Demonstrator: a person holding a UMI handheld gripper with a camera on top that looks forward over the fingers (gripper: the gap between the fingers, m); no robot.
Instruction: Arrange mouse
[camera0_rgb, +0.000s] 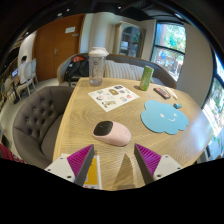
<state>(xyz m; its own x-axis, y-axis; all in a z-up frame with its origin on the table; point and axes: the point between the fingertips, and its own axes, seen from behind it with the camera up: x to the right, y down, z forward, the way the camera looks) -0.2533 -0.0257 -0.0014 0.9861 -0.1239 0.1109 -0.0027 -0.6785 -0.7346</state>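
**One mouse waiting just ahead of the open fingers**

One pale mouse lies on the wooden bench, just beyond the fingertips and a little toward the left finger. The gripper hovers with its fingers spread apart and nothing between them. A cloud-shaped blue mat lies near the mouse on its right, apart from it; farther off are a printed sheet, a green can and a clear jug. The approach seems to be the step in hand. Next, the fingers would need to straddle the mouse, close on its sides, then carry it, probably onto the mat.
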